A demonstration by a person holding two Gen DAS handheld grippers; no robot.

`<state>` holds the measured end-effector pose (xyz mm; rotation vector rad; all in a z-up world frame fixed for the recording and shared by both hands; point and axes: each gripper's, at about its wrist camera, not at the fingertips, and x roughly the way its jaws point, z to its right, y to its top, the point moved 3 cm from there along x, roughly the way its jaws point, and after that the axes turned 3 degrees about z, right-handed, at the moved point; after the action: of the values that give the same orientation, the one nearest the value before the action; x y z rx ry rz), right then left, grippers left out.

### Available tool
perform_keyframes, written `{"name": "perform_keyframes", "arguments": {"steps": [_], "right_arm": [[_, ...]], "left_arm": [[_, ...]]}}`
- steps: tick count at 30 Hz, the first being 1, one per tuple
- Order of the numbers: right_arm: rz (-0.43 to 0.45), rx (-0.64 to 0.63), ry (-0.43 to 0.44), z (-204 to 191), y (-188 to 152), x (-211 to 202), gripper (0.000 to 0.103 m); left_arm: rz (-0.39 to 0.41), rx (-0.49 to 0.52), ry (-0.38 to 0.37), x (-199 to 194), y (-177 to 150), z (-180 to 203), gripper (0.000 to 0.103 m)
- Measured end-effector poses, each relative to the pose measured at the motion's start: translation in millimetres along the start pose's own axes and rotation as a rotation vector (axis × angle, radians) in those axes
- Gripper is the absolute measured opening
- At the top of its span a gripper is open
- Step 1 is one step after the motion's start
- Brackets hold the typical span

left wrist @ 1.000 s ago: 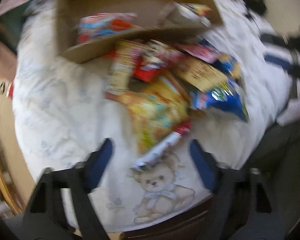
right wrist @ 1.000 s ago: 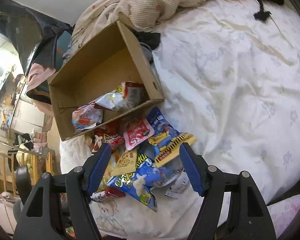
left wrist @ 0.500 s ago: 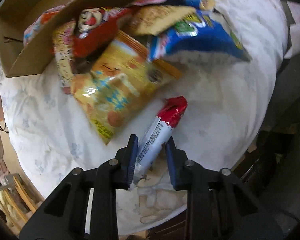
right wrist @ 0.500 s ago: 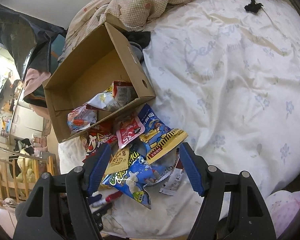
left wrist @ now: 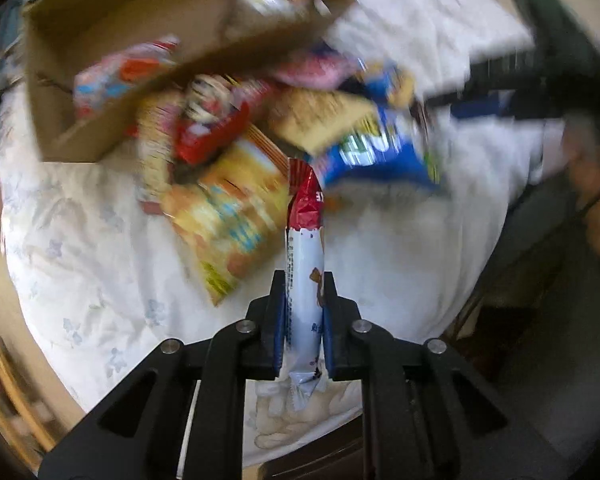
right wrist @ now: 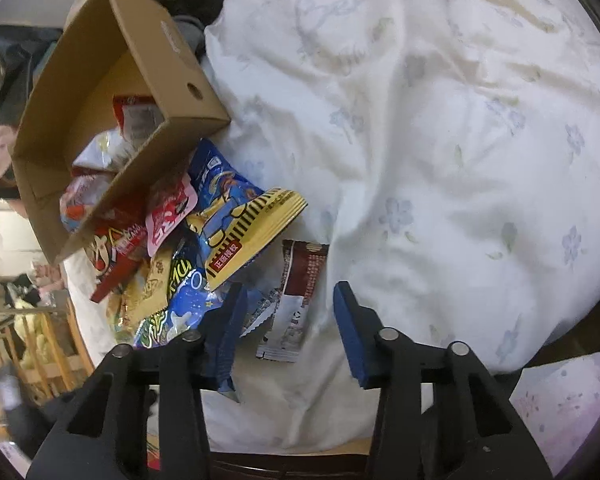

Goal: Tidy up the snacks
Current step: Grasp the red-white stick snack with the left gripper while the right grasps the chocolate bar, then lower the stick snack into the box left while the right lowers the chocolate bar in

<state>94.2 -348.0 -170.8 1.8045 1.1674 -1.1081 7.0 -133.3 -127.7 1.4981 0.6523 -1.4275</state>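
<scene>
The left hand-held gripper is clenched on a long, narrow snack bar, its blue pads pressing both sides of the wrapper. The bar stands along the fingers, pointing away from the camera: its lower part is white with small print and a brown picture, its far end is glossy red with a crimped edge. It is held above the bed, whose white sheet has pale blue flowers and a teddy bear print near the edge.

Beyond the bar lies a pile of snacks: an orange-yellow bag, a red packet and a blue bag, blurred in this view. They spill against a brown cardboard box that holds a few more packets.

The right hand-held gripper has its jaws apart, and they have just been closing. Between its fingers lies a flat sachet, dark brown on top and white below; the pads do not press on it. Just left of it lie a yellow striped bag and a pink packet.
</scene>
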Motion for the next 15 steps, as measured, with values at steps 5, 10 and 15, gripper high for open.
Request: {"name": "perform_keyframes", "arguments": {"steps": [5,10,15], "right_arm": [[-0.05,-0.046,-0.113,-5.9,-5.3,24.0,0.033],[-0.065,-0.095,-0.177,-7.8,-8.3,38.2,0.025],[-0.026,-0.095,-0.123,-12.0,-8.9,24.1,0.018]], "left_arm": [[0.092,-0.209,-0.02,-23.6,16.3,-45.2,0.012],[0.134,-0.371,-0.014,-34.5,25.0,-92.2,0.012],[0.182,-0.437,0.003,-48.1,30.5,-123.5,0.012]]}}
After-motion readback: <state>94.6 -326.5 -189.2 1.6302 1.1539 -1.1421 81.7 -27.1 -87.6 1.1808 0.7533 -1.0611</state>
